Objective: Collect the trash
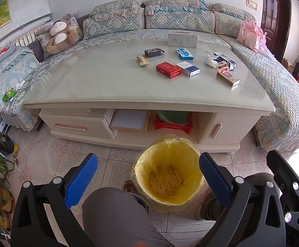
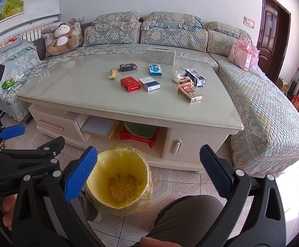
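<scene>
Both claws, left claw and right claw, gape wide and empty above the yellow-lined bin by the person's knees, seemingly placed for easy drops, while the scattered packets lie on the counter beyond.

We see pale cream desk with glossy top. Bin gold, lined with translucent yellow bag. On desk: red box, white-and-navy box, teal-blue box, black box. Sofa quilted blue-beige, floral trim. We note brown-and-white plush bear, pink gift bag. Left gripper fingers blue, frame black.
</scene>
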Demonstrator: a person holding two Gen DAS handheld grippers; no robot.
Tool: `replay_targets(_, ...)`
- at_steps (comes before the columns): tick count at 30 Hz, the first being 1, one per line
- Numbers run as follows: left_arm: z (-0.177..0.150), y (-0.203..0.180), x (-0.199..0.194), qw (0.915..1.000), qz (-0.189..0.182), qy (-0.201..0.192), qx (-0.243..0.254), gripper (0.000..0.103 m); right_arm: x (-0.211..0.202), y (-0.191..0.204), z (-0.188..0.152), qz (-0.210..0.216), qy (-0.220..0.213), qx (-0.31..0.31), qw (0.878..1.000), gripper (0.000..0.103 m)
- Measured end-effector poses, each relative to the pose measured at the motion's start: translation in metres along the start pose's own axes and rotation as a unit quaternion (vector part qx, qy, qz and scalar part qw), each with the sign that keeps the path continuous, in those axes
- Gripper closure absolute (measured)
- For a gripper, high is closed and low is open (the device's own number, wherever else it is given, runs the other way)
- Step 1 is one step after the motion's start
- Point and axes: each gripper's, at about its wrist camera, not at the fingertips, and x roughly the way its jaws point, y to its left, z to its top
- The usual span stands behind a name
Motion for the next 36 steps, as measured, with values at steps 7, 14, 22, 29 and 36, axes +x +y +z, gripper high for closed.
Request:
replay_targets(7, 0.0009, 0.0001, -0.0042, 0.9999, -0.009, -0.008, -0.001, 0.006, -0.0037, -0.0009, 0.0013, 0.003, -0.003, 0.003, 1.000, 0.006)
replay_targets(14, 0.0002, 0.0024, -0.0047, 0.9998, -0.018, -0.004, -0.008, 0.006, -0.0049, 0.0006, 0.0016, 0.010, -0.006, 0.004, 1.000, 0.006)
replay_targets(22, 0.0013, 0.0008, -0.0082, 0.9997, -0.017, -0.015, -0.009, 0.006, -0.0033, -0.0042, -0.0004, 0.038, -0.003, 0.022, 0.999, 0.006)
replay_targets(29, 0.0015, 0.0014, -0.0061, 0.9997, -0.019, -0.014, -0.011, 0.006, -0.0024, -0.0042, -0.0022, 0.041, 0.000, 0.026, 0.999, 0.006)
replay_targets(36, 0.0006, 0.0019, -0.0045, 0.9997, -0.019, -0.014, -0.011, 0.006, -0.0021, -0.0036, -0.0025, 0.040, 0.000, 0.025, 0.999, 0.006)
